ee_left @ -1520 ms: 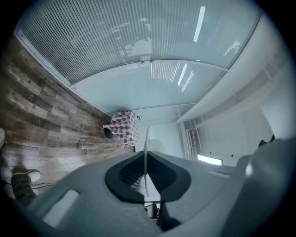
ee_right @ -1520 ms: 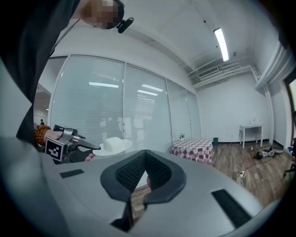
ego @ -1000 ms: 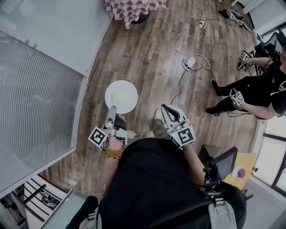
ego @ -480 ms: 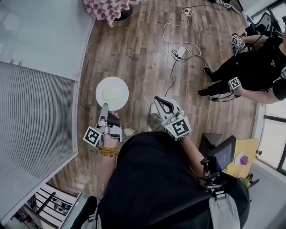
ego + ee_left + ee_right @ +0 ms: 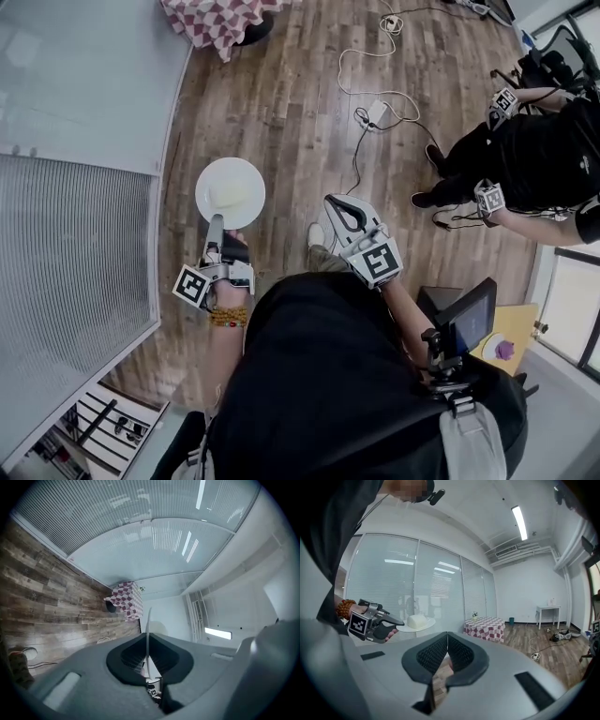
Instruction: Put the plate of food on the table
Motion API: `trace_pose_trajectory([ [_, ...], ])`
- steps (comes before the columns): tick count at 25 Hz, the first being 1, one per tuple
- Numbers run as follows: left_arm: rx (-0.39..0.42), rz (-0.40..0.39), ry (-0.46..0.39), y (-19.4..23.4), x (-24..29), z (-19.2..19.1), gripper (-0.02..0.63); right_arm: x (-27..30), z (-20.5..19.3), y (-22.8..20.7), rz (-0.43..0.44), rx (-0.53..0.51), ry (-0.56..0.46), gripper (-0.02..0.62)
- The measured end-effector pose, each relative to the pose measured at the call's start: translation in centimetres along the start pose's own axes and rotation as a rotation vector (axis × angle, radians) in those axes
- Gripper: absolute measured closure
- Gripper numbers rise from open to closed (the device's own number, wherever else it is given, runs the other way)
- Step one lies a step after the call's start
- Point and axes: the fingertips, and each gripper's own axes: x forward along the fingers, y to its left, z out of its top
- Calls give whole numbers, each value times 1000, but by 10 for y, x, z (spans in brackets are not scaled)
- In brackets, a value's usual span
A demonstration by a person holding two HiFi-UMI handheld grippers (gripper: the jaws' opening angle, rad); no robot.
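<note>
A white plate (image 5: 230, 192) carrying a pale mound of food (image 5: 228, 194) is held level over the wooden floor by my left gripper (image 5: 217, 225), which is shut on its near rim. In the left gripper view the plate (image 5: 148, 634) shows edge-on, pinched between the jaws. From the right gripper view the plate (image 5: 417, 625) and food (image 5: 416, 620) appear at the left, with the left gripper (image 5: 400, 622) beside them. My right gripper (image 5: 339, 212) is shut and empty, level, to the right of the plate. A table with a red-checked cloth (image 5: 220, 21) stands far ahead.
Glass partition walls with blinds (image 5: 66, 244) run along the left. Cables and a power strip (image 5: 377, 111) lie on the floor ahead right. A seated person (image 5: 534, 159) with grippers is at the right. A small white table (image 5: 548, 613) stands by the far wall.
Both grippers and the plate have travelled forward across the floor; the checked table and the cables now lie nearer in the head view. The grip on the plate is unchanged.
</note>
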Motion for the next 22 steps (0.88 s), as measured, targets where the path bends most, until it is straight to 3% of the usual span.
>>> trace_pose_trajectory([
  [7, 12, 22, -39, -6, 24, -3, 594, 14, 6, -44, -1, -4, 20, 586],
  [17, 25, 27, -52, 1, 52, 19, 594, 55, 3, -47, 30, -8, 9, 586],
  [22, 23, 42, -39, 6, 89, 55, 594, 103, 13, -50, 24, -30, 18, 586],
])
